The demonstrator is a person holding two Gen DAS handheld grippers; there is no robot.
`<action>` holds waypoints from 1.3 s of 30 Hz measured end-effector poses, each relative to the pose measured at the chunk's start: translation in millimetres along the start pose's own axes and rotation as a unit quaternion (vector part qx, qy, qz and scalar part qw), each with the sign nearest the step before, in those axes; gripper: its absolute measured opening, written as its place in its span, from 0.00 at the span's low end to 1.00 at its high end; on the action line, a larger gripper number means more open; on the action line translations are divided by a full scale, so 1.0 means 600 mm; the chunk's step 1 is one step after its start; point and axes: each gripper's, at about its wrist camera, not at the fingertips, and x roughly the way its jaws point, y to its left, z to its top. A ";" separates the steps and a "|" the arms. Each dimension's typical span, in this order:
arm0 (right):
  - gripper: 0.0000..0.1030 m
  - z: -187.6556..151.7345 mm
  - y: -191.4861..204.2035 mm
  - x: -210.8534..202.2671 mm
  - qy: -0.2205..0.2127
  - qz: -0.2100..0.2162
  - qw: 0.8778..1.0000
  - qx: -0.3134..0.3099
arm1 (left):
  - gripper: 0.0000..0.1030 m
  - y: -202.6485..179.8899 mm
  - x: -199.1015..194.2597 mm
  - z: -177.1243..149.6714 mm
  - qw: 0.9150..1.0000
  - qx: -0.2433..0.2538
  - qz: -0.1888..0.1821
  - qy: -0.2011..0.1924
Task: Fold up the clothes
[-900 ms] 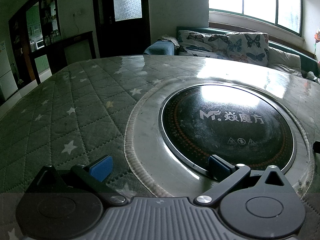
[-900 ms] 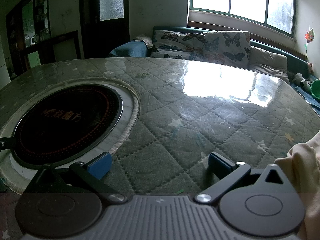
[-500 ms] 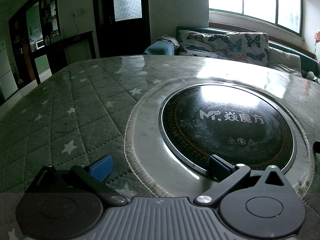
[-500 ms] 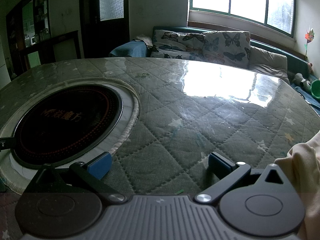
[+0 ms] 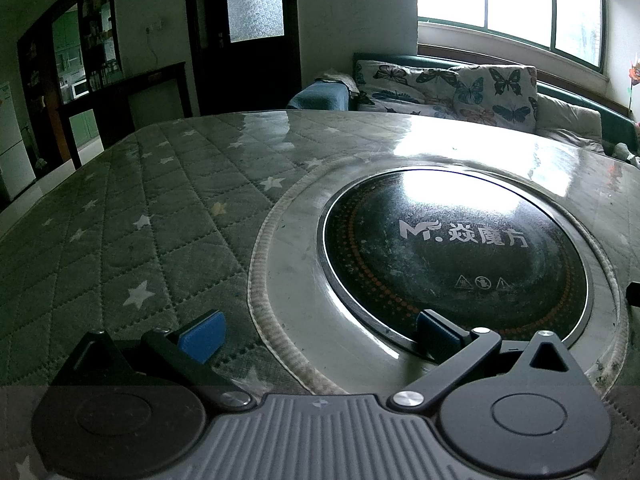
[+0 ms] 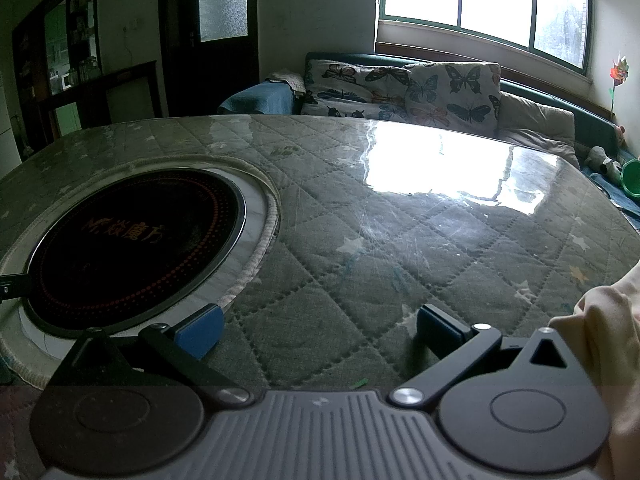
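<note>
A pale cream garment point(image 6: 608, 320), soft and creased, shows only at the right edge of the right wrist view, lying on the bench point(image 6: 360, 240) just to the right of the right hand-held gripper point(image 6: 320, 330); most of it runs out of the picture, and whether it touches that tool cannot be told. The right hand-held gripper has its jaws spread as wide as they go, its blue pads point(image 6: 200, 330) set well apart with nothing between them, only the bench's green quilted, star-printed cover under a glossy clear sheet. The left hand-held gripper point(image 5: 320, 334) is likewise fully open and empty; its left pad point(image 5: 202, 336) hangs over the quilted cover and its right pad over the edge of a round black glass cooktop point(image 5: 452, 256) sunk into the bench point(image 5: 140, 240). The left wrist view shows that cooktop close up, with white lettering and a pale ring around it, but not the garment. The right wrist view shows the same cooktop point(image 6: 132, 244) off to the left, dark, with a black tip of the other tool at the frame's left edge. Beyond the bench stand a sofa with butterfly-print cushions point(image 6: 400, 88), a bright window point(image 6: 480, 0) and a dark door point(image 5: 244, 24).
</note>
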 end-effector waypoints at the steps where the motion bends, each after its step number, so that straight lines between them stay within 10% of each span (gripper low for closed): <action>1: 1.00 0.000 0.000 0.000 0.000 0.000 1.000 0.000 | 1.00 0.000 0.000 0.000 1.000 0.000 0.000 0.000; 39: 1.00 0.000 0.002 -0.003 0.011 0.002 1.000 0.000 | 1.00 -0.002 0.001 0.005 1.000 0.001 0.001 0.001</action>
